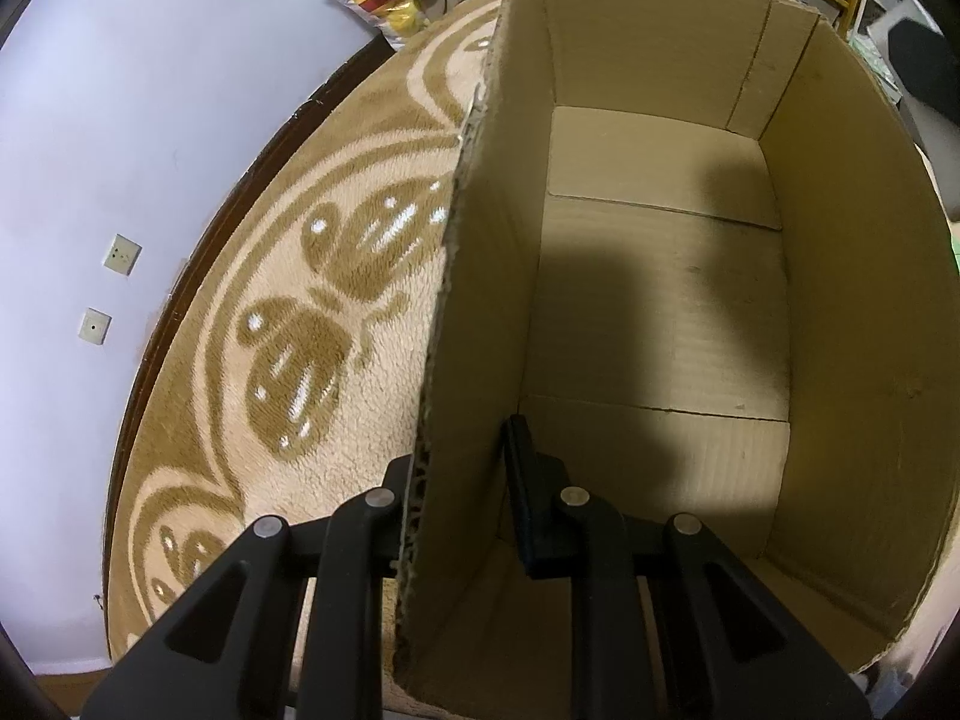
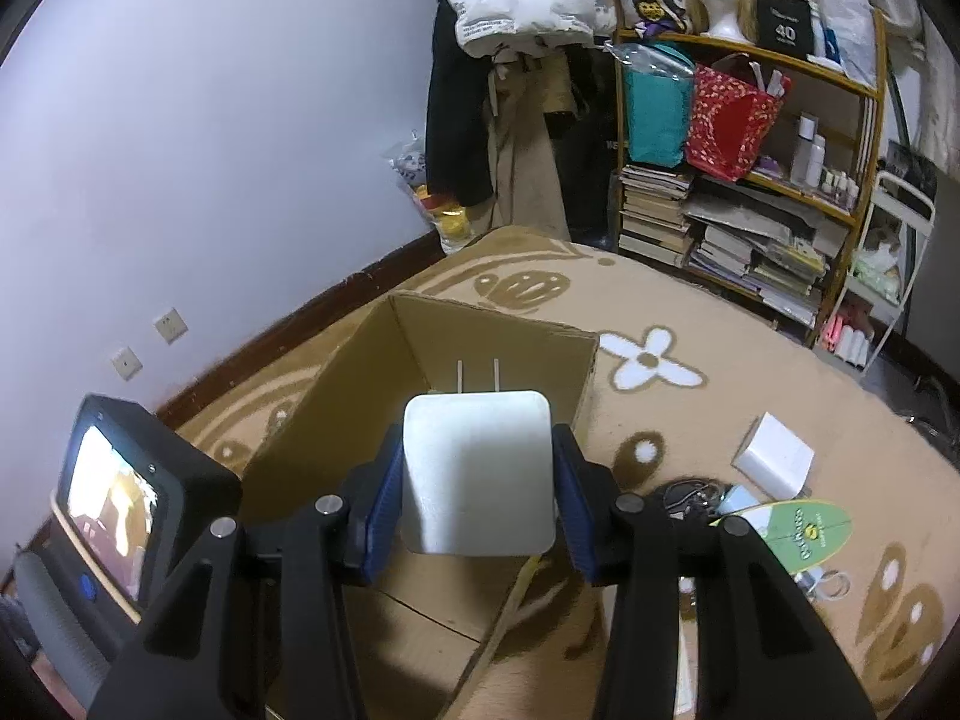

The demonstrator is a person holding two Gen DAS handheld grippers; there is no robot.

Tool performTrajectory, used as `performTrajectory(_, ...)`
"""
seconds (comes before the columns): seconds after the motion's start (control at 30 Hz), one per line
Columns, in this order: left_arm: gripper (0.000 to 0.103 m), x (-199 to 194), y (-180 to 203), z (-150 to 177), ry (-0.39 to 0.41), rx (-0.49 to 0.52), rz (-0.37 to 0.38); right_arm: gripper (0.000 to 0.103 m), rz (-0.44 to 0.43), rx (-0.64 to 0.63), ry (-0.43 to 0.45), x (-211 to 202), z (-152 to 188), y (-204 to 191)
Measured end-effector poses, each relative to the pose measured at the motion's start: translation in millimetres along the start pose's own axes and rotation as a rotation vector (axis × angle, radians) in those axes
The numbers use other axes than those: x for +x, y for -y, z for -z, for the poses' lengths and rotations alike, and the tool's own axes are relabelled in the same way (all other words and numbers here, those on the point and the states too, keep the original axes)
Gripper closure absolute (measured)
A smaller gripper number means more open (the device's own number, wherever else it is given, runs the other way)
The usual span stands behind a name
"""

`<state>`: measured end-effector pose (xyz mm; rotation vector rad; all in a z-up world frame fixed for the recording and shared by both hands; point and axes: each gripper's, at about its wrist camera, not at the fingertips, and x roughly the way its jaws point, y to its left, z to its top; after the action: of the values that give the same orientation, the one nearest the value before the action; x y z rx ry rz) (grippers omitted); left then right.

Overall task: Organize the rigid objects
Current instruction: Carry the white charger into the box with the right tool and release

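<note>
A: Item one, nearest: right gripper (image 2: 478, 483). Condition?

B: Its blue-padded fingers (image 2: 384, 501) are clamped on a white plug-in charger (image 2: 477, 474), one pad on each side face, the two metal prongs pointing away from the camera. It hangs above the open cardboard box (image 2: 336, 414), not inside it yet.

A: Item two, left gripper (image 1: 462, 498)?

B: Fingers straddle the box's near-left wall (image 1: 474, 360), one outside over the rug, one inside. They look pressed onto the cardboard, steadying it. The box floor in that view is bare.

A: Risks, in order?

B: The charger's smooth faces could slip through the pads if the grip eases before it is over the opening. Let go too high, and it may bounce or land prongs-first. The thin wall may buckle if the left side pulls, shifting the box under the drop.

A: Poses?

B: Right gripper angled forward and down toward the box mouth; left held low at the rim, looking along the wall.

A: Farther entries?

B: On the patterned rug (image 2: 720, 312), right of the box: a white adapter block (image 2: 774, 456), a tangle of dark cable (image 2: 690, 495), a green oval card (image 2: 798, 531). Beyond, a cluttered bookshelf (image 2: 750, 180).
</note>
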<state>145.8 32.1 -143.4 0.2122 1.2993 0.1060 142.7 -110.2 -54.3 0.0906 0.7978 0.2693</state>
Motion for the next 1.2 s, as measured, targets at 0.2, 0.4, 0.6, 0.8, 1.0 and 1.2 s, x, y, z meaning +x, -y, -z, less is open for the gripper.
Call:
performTrajectory(0.2,0.084,0,1,0,0.004,0.005,-0.009,0.051,-0.003,0.024,-0.008,1,7,1)
performTrajectory(0.4,0.083,0,4,-1,0.006,0.009,-0.022,0.051,-0.018,-0.011,0.013,-10,10,-4)
performTrajectory(0.6,0.083,-1,1,-1,0.005,-0.002,-0.007,0.018,0.067,-0.025,0.017,-29,14,8)
performTrajectory(0.8,0.083,-1,0,0,0.007,-0.004,-0.005,0.0,0.182,-0.004,0.026,-43,24,42)
performTrajectory(1.0,0.083,-2,0,-2,0.009,0.001,-0.01,0.0,0.209,0.102,-0.024,-40,39,88)
performTrajectory(1.2,0.083,-4,3,0,0.015,0.016,-0.026,0.0,0.161,0.185,-0.057,-29,62,109)
